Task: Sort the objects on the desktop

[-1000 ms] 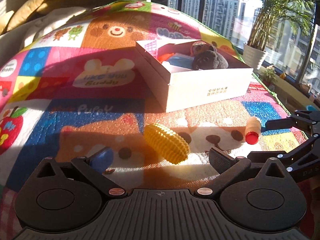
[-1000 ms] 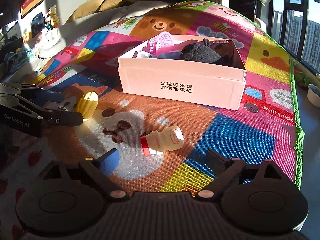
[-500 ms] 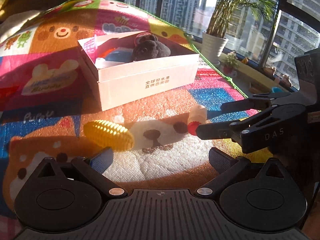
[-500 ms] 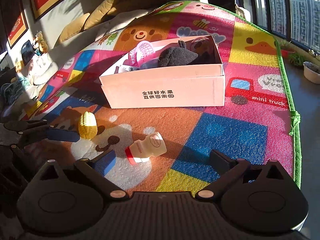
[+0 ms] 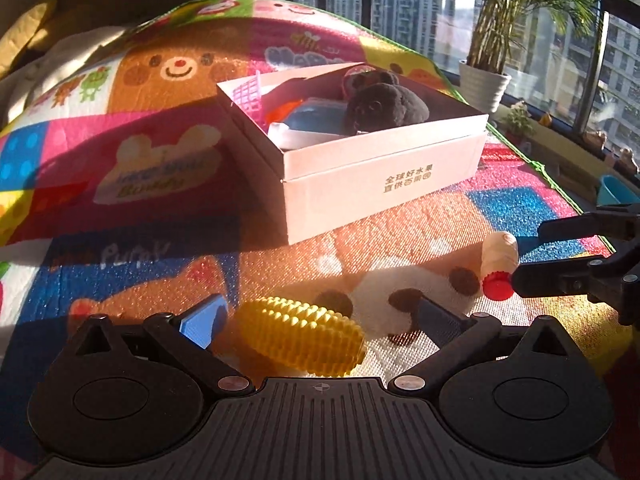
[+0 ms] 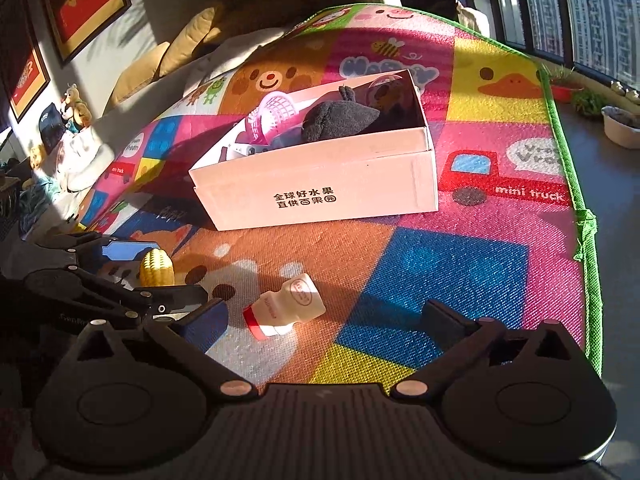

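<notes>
**A:** ok so closest in, the left gripper (image 5: 320, 320) is spread wide with the yellow toy corn (image 5: 300, 338) lying on the play mat (image 5: 140, 264) right between its fingers, pads not touching it as far as I can see.

**B:** and the right gripper (image 6: 324, 320)?

**A:** jaws opening, about as wide as they go. The little yogurt bottle (image 6: 286, 308) with the red cap lies on its side on the mat between the fingers, nothing gripping it.

**B:** the box?

**A:** pink cardboard box (image 6: 320, 196) sits further back on the mat, open top. Inside: a dark plush toy (image 6: 336, 124) and a pink mesh thing (image 6: 276, 114), plus stuff I can't make out.
</notes>
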